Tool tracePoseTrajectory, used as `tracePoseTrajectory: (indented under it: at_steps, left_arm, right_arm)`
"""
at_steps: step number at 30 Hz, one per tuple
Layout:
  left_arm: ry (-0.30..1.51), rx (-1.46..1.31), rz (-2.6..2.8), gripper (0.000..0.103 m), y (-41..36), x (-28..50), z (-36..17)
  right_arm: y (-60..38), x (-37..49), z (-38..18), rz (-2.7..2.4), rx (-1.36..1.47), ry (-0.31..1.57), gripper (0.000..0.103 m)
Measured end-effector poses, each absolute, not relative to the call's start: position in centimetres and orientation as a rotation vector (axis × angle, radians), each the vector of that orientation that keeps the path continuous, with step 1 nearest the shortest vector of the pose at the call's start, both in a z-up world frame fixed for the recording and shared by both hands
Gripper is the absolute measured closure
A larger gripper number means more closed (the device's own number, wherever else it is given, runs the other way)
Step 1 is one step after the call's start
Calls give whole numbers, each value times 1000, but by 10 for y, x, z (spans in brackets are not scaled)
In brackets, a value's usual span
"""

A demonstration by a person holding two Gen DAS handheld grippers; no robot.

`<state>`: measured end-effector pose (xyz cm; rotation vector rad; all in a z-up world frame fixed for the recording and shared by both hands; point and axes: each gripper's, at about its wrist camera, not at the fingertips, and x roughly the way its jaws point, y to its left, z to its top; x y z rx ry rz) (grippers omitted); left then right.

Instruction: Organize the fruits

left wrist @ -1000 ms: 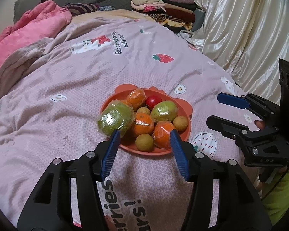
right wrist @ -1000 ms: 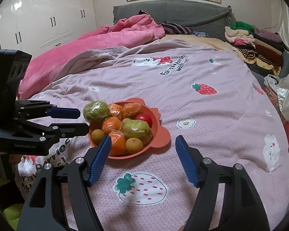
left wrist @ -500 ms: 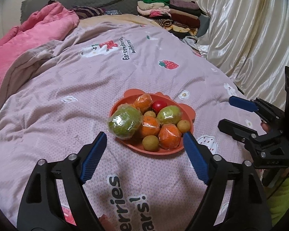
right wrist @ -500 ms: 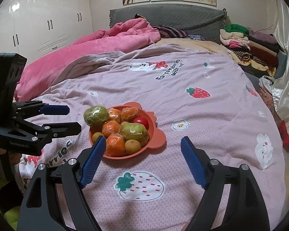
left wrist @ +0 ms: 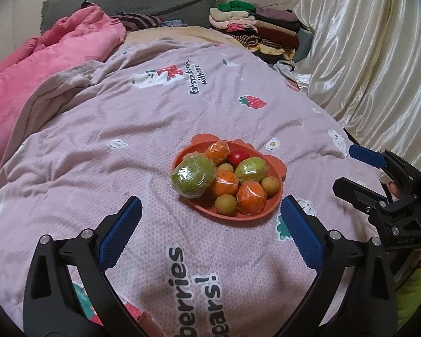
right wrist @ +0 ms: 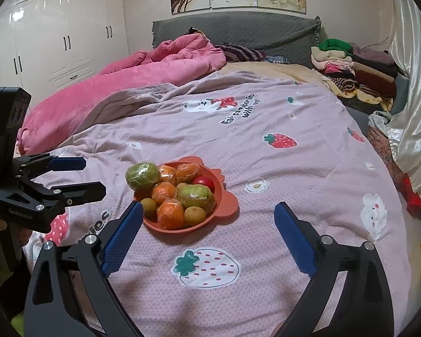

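An orange bear-shaped plate sits on the bed, piled with fruit: wrapped green fruits, wrapped oranges, small brown fruits, and a red one. My left gripper is open and empty, a little short of the plate; it also shows in the right wrist view. My right gripper is open and empty, near the plate's front; it shows in the left wrist view.
The plate lies on a pale purple strawberry-print bedsheet. A pink quilt is heaped at the back left. Folded clothes stack at the back right by a cream curtain.
Both grippers have pulled back from the plate and opened wider. The fruit stays on the plate.
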<state>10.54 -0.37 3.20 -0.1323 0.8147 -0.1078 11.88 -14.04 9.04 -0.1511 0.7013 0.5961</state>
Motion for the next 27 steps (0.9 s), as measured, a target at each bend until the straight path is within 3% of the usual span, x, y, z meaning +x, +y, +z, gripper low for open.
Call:
tracePoseTrajectory:
  at_steps: [27]
  left_arm:
    - [829, -144, -25, 10, -4, 44, 8]
  right_arm:
    - [-153, 64, 65, 524, -145, 719, 5]
